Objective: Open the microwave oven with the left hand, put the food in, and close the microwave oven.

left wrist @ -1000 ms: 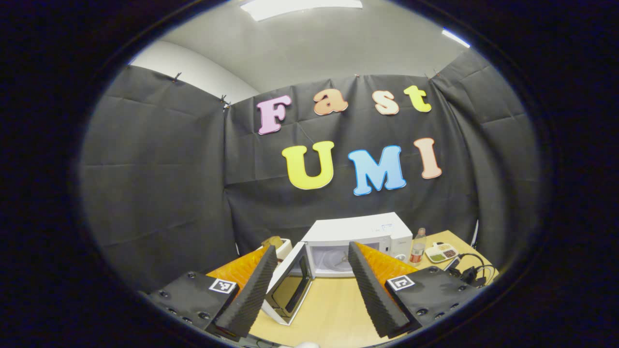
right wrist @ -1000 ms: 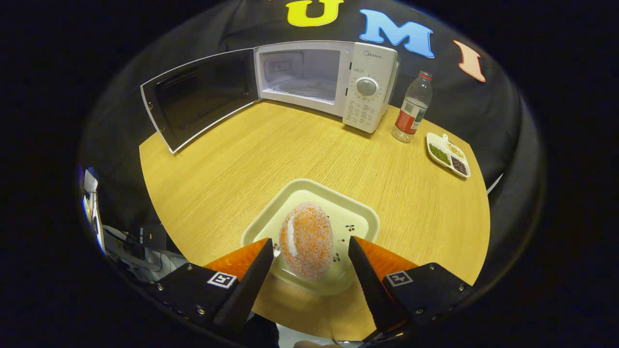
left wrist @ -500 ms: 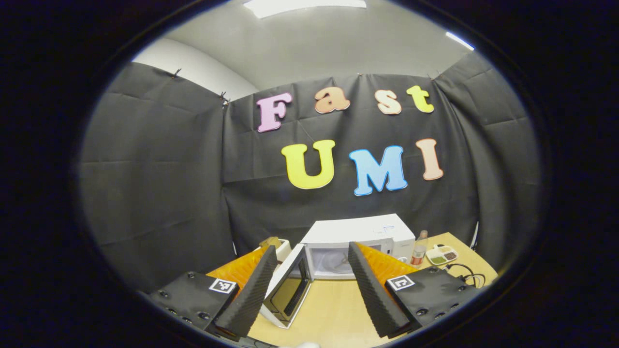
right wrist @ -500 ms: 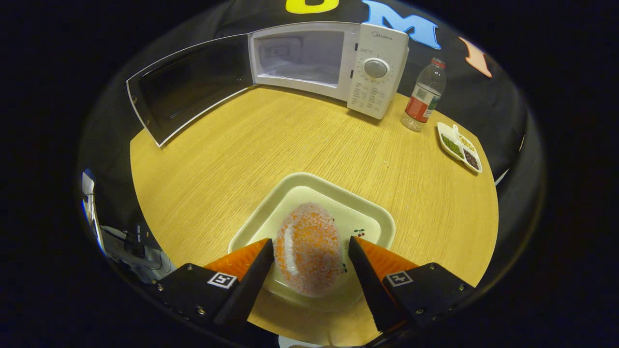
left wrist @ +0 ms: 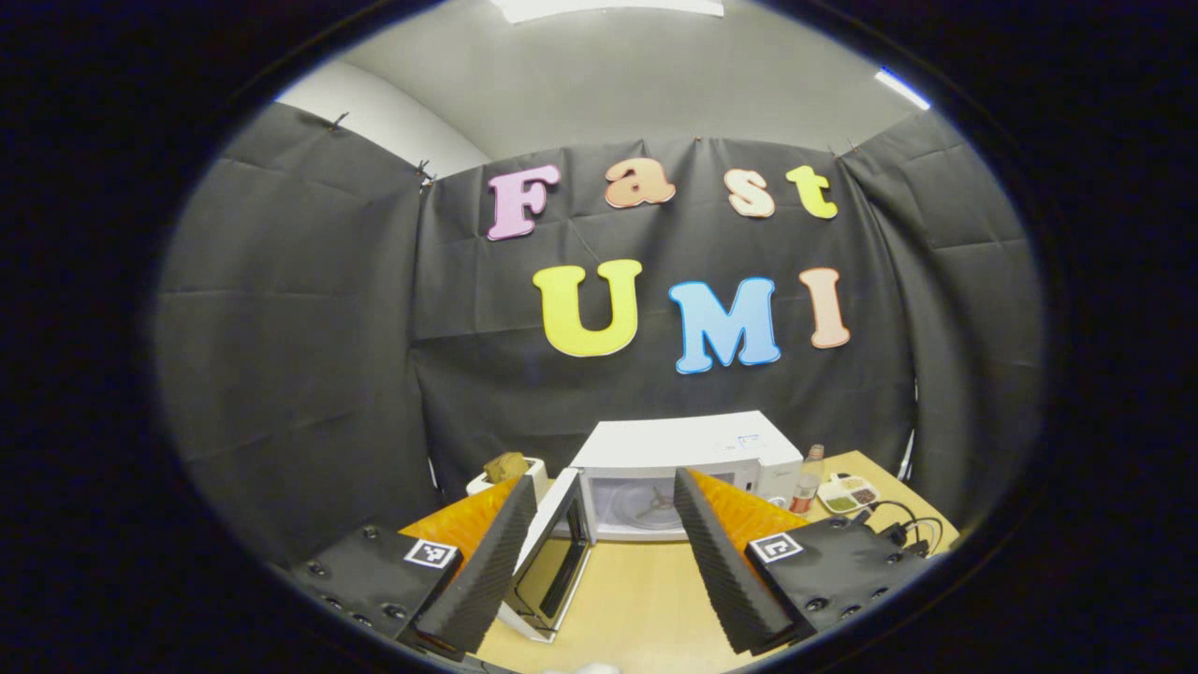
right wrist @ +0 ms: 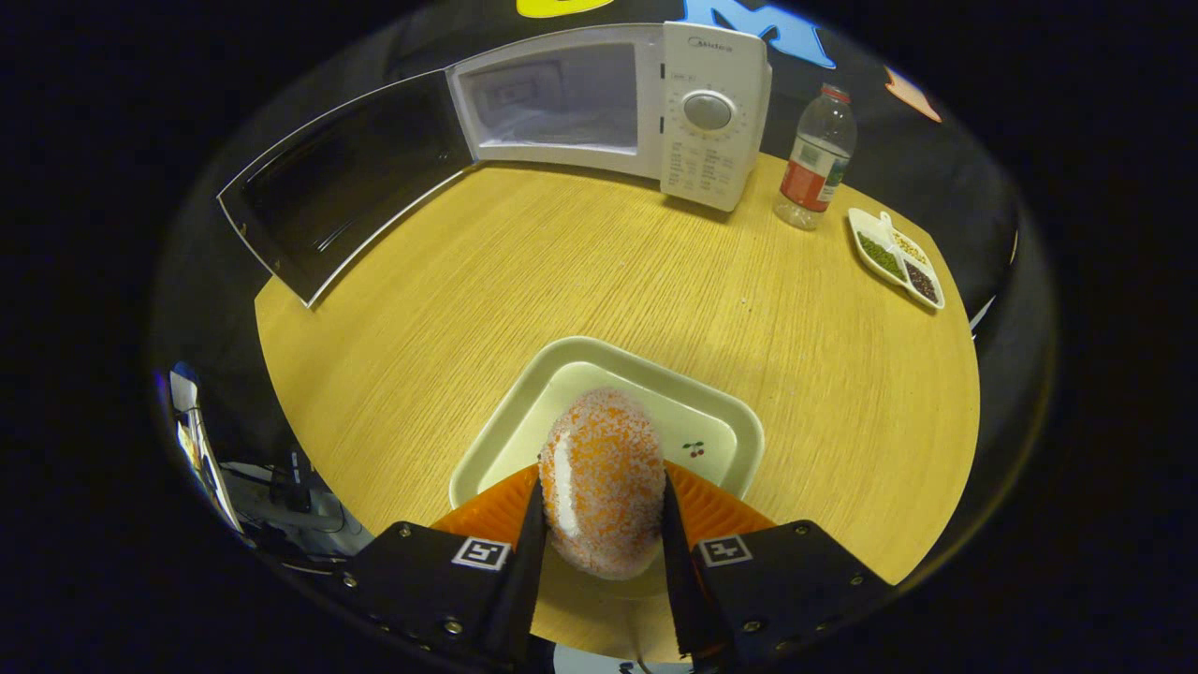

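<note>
The round wooden table [right wrist: 655,281] carries everything here. At its far edge stands the white microwave oven [right wrist: 707,112], its door [right wrist: 346,183] swung wide to the left so the pale cavity [right wrist: 562,98] lies open; in the left gripper view the same microwave oven [left wrist: 693,449] sits between the fingers' tips, well apart from them, with the door [left wrist: 557,552] standing out toward the camera. Near the table's front edge rests a cream square tray [right wrist: 721,421] with a small cherry mark. On it is the food [right wrist: 604,482], an orange, sugar-speckled oval bun, lying within the tray's near half. The right gripper [right wrist: 599,524] has closed in on the bun: both dark ribbed fingers [right wrist: 524,562] press against its left and right sides. The left gripper [left wrist: 599,543] hangs high above the table with its jaws spread wide and nothing between them. Right of the oven stands a clear plastic bottle [right wrist: 816,154] with a red label and cap, just beside the oven's control panel. Farther right lies a small white divided dish [right wrist: 897,257] holding green, pale and dark beans in separate compartments
</note>
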A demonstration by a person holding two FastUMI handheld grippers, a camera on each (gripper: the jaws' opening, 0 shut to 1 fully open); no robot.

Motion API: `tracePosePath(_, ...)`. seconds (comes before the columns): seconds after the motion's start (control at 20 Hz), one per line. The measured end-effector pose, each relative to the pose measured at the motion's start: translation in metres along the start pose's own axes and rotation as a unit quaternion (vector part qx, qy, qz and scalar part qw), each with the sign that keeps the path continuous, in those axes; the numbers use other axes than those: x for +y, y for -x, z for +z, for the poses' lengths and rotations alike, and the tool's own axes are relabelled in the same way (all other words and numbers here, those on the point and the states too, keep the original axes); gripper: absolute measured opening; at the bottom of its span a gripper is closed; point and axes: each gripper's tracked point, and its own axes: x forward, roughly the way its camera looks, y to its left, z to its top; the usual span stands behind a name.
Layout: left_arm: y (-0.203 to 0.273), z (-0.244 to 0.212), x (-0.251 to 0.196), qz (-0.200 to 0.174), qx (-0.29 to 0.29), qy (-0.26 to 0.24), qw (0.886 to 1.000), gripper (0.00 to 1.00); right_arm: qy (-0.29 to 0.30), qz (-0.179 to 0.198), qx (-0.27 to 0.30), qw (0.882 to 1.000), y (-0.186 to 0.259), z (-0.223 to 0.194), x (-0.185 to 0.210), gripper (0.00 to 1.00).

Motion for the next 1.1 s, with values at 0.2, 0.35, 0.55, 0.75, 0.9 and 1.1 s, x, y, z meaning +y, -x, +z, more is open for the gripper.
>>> tracePosePath(0.2, -0.011, -0.006, 0.020, -0.008, -0.001, 0.000, 1.000, 1.00, -0.061, 0.034, -0.048, 0.996, 0.033, 0.051, 0.020, 0.58)
tracePosePath(0.35, -0.022, -0.014, 0.036, -0.017, 0.003, 0.000, 1.000, 1.00, -0.121, 0.081, -0.108, 0.983, 0.053, 0.110, 0.053, 0.58)
tracePosePath(0.55, -0.032, -0.024, 0.062, -0.021, 0.010, -0.005, 1.000, 1.00, -0.196, 0.118, -0.180, 0.957, 0.055, 0.180, 0.093, 0.58)
tracePosePath(0.75, -0.046, -0.027, 0.082, -0.027, 0.010, -0.012, 1.000, 0.97, -0.244, 0.120, -0.220, 0.937, 0.024, 0.235, 0.116, 0.58)
tracePosePath(0.9, -0.059, -0.036, 0.089, -0.037, 0.012, -0.021, 0.999, 1.00, -0.278, 0.091, -0.245, 0.924, -0.011, 0.276, 0.122, 0.58)
tracePosePath(1.1, -0.065, -0.056, 0.100, -0.042, 0.028, -0.025, 0.998, 1.00, -0.319, 0.040, -0.271, 0.907, -0.069, 0.330, 0.124, 0.58)
